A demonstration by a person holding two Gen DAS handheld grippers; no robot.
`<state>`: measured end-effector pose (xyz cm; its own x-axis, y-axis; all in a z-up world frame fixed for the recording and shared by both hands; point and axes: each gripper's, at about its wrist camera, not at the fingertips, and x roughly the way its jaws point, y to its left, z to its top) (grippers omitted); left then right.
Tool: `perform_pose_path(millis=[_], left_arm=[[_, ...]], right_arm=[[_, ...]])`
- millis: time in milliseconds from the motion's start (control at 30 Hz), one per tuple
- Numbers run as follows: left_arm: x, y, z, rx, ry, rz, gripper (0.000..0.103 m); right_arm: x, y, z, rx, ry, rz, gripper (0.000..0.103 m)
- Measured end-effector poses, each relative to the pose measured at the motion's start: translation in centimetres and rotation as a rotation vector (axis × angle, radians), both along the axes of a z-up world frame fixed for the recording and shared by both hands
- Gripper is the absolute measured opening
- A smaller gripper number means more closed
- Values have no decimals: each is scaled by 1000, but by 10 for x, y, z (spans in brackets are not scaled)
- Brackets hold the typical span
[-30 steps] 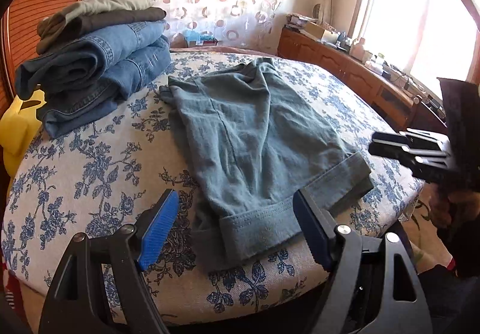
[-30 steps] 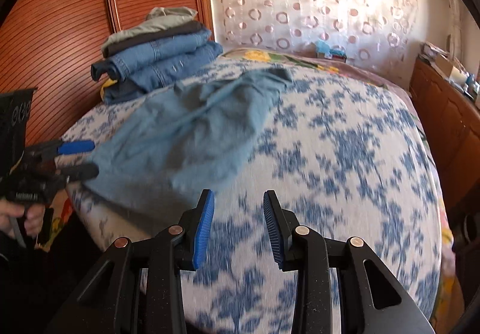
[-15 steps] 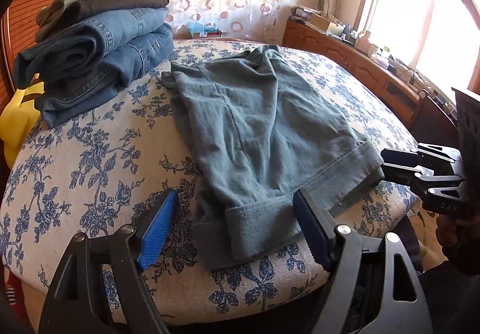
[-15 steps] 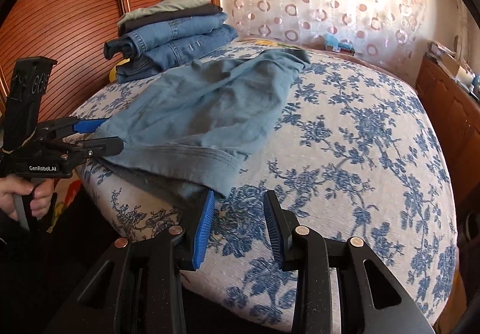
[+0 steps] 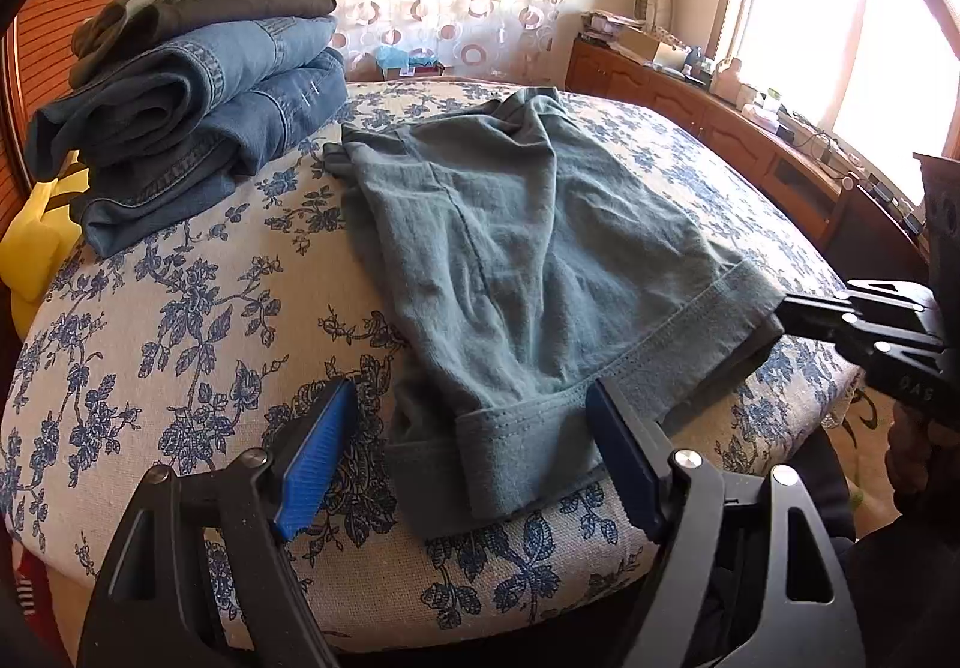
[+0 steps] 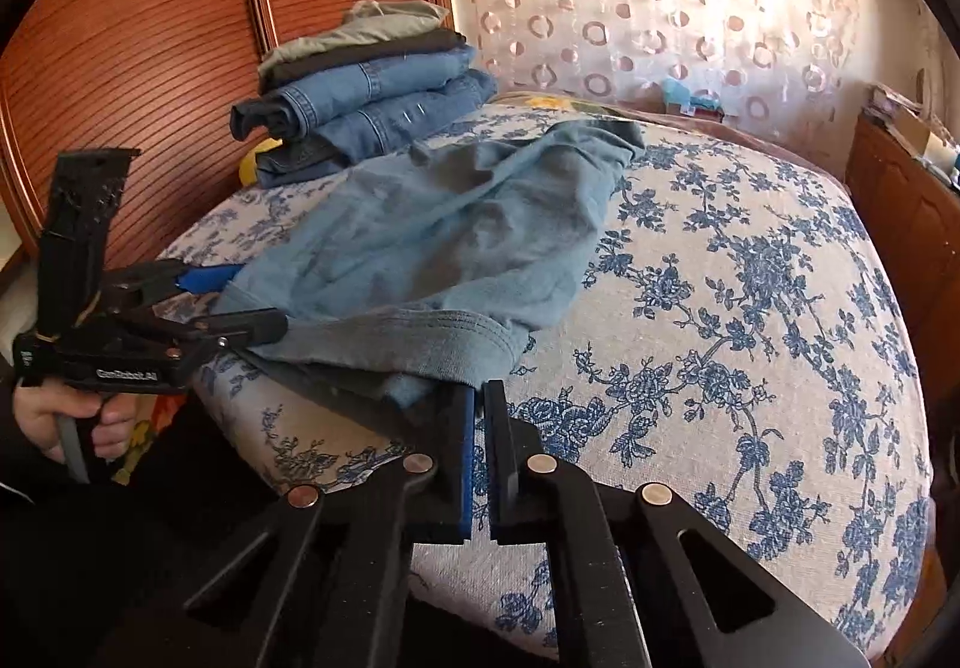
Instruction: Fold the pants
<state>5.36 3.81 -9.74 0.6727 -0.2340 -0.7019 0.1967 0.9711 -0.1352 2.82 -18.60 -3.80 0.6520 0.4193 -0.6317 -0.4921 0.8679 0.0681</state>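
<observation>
Two grippers at frame bottom: left gripper wide open straddling teal pants hem; right gripper nearly closed, seemingly pinching hem corner.

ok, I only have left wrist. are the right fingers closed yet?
Observer: On right wrist, yes. The right gripper is down to a thin slit, tips at the corner of the pants hem. I can't tell whether cloth is pinched.
Operator: and the left one from that side?
Observer: The left gripper is open, and the other end of the hem runs in between its fingers.
</observation>
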Motion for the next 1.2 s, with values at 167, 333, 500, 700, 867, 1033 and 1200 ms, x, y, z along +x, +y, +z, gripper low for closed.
perform_pose_path(millis=[167, 333, 500, 700, 867, 1033, 1200], left_arm=[[1, 1, 0, -4, 2, 1, 79], [2, 4, 2, -19, 3, 5, 79], [0, 3, 5, -14, -5, 4, 79], [1, 6, 4, -19, -8, 6, 79], [1, 6, 4, -17, -10, 4, 79], [0, 3, 6, -16, -21, -2, 79], [4, 1, 7, -2, -27, -10, 79]], right_arm=[[-10, -5, 2, 1, -1, 9, 1], [-21, -10, 5, 7, 15, 19, 1], [-30, -16, 9, 18, 34, 23, 1], [-31, -20, 1, 24, 80, 14, 1], [-33, -21, 9, 24, 71, 0, 2], [-31, -28, 28, 15, 17, -42, 5], [-15, -29, 39, 19, -35, -80, 25]])
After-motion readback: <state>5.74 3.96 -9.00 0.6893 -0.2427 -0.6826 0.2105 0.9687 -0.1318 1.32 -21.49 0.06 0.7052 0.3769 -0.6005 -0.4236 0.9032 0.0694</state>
